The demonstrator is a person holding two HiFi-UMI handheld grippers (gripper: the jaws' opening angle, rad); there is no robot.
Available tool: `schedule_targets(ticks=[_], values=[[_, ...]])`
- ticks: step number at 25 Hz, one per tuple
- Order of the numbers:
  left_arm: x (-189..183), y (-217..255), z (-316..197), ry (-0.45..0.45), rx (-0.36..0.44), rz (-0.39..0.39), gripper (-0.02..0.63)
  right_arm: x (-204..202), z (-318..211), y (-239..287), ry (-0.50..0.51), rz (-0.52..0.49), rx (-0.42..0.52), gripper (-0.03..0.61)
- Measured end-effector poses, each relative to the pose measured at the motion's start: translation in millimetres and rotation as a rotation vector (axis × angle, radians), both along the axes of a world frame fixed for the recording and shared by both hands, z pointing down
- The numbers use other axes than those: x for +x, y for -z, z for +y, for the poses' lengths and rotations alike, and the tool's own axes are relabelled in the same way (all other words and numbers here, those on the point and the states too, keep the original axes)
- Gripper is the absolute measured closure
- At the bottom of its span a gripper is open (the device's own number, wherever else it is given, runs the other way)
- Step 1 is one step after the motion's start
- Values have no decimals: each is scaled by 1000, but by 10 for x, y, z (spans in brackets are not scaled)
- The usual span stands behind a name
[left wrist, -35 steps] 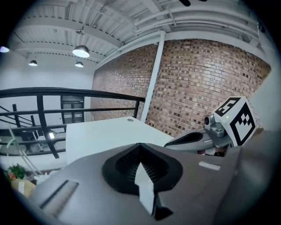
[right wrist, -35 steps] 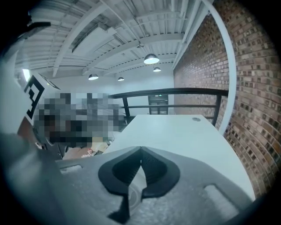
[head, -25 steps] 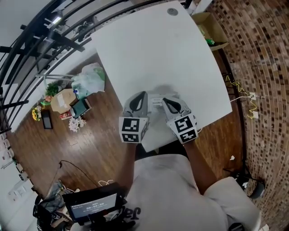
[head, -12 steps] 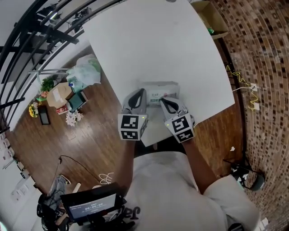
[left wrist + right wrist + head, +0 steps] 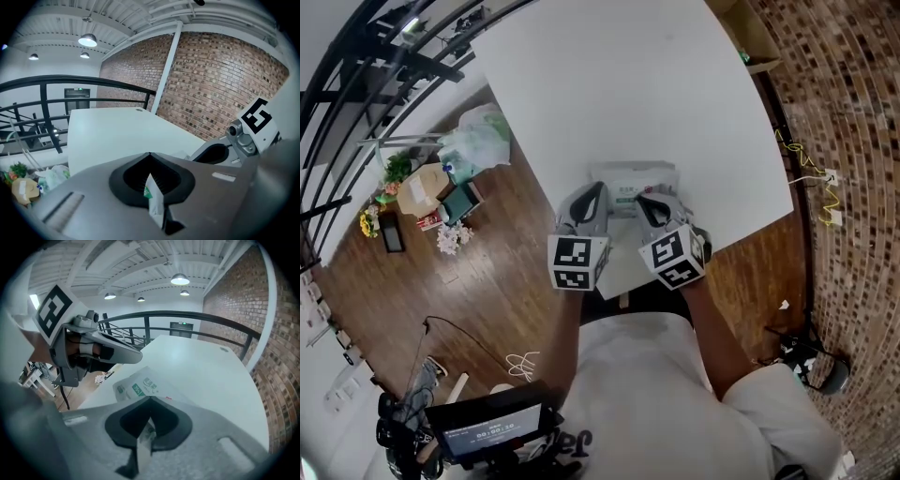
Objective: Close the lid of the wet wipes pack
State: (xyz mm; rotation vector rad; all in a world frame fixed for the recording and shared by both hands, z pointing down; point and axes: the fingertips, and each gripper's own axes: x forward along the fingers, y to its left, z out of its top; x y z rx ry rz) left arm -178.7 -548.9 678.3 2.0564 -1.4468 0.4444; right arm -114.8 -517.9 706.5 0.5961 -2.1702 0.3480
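Left gripper [image 5: 150, 161] has its jaws pressed together on a thin white edge of the wet wipes pack [image 5: 154, 200], and a speck of green print shows on that edge. Right gripper [image 5: 150, 405] is likewise clamped on a thin white strip of the pack's wrapper, with the rest of the pack lying just ahead of its jaws on the white table [image 5: 619, 84]. On the pack's top face sits a green tag [image 5: 137, 390] that looks to read "75%" — the pale lettering beside it is too small to read. In the head view the pack lies close to the table's near edge, with both grippers side by side at its near side; whether its lid is up or down I cannot tell. Each gripper's marker cube [image 5: 577, 264] carries black-and-white squares. Against half a second ago the grippers keep the same places on the pack — only the right gripper's cube is turned a little more. A second ago less of the pack showed beyond their tips.
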Motion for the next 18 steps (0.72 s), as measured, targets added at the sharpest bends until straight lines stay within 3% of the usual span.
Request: schedule_targets(ticks=[8, 18], values=[[-142, 254, 21, 27, 45, 11, 598, -20, 38, 35, 1, 35, 34, 591], [-316, 1398, 142, -6, 294, 20, 598, -64, -71, 1265, -218, -241, 245, 591]])
